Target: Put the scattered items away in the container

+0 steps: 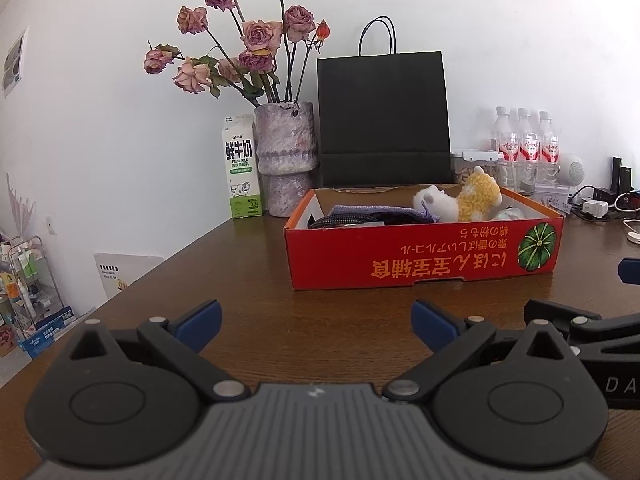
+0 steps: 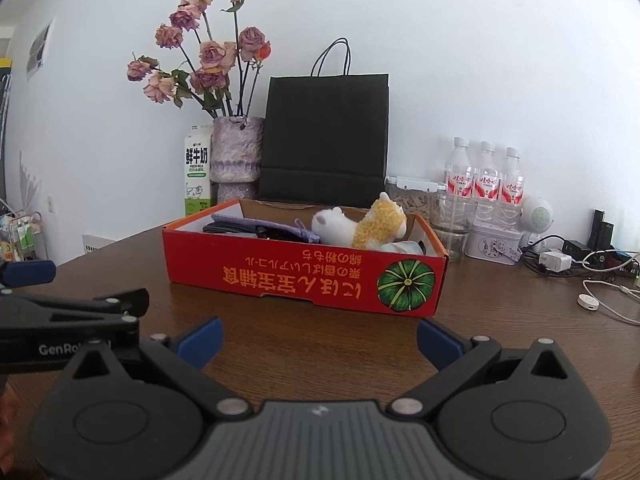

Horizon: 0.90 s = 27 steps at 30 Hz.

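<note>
A red cardboard box (image 1: 420,256) with orange print and a green pumpkin picture stands on the brown wooden table; it also shows in the right wrist view (image 2: 304,280). Inside lie a white and yellow plush toy (image 1: 460,200), a purple pouch (image 1: 372,212) and a black zipped item (image 1: 340,222). In the right wrist view the plush toy (image 2: 360,228) and the pouch (image 2: 256,226) show too. My left gripper (image 1: 316,326) is open and empty, short of the box. My right gripper (image 2: 319,342) is open and empty, also short of the box.
Behind the box stand a black paper bag (image 1: 384,120), a vase of dried roses (image 1: 286,156) and a milk carton (image 1: 242,168). Water bottles (image 2: 484,180), a glass (image 2: 454,226), a tin (image 2: 494,244) and chargers with cables (image 2: 580,264) crowd the right. The table's left edge (image 1: 80,320) is near.
</note>
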{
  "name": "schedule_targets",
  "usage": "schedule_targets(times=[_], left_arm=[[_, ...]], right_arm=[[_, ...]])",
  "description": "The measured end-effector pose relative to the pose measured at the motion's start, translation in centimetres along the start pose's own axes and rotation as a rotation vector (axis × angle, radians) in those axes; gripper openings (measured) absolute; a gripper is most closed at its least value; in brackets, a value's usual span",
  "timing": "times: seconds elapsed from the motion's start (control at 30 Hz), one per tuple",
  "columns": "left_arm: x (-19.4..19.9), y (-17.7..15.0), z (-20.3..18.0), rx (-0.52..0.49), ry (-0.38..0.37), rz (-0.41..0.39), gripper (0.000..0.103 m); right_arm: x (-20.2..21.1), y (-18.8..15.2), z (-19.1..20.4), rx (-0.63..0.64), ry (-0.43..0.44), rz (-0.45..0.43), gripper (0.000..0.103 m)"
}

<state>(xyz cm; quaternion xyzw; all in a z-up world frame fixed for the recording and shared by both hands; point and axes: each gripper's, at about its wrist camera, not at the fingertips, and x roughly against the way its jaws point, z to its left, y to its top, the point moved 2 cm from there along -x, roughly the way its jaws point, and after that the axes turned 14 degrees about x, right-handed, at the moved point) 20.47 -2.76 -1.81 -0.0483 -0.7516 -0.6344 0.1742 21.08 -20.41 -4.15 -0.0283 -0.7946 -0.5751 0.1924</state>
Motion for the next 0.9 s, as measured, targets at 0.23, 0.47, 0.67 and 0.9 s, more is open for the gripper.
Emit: schedule_targets(times=[0.23,0.47,0.67,0.9], left_arm=[[-0.17,-0.01,0.01,0.001,-0.003,0.009,0.103],[-0.23,0.00,0.03,0.001,-0.004,0.010,0.103],[-0.22,0.00,0.00,0.002,-0.005,0.011,0.103],[-0.34,-0.08,-0.03,0.003,-0.006,0.015,0.103]], right_arm=[[-0.06,-0.02,0.01,0.000,0.000,0.002,0.103],[-0.12,-0.09,-0.03,-0.001,0.001,0.005,0.103],[-0.11,-0.12,0.00,-0.001,0.002,0.005,0.103],[-0.13,-0.09,-0.01,-0.001,0.001,0.006,0.103]])
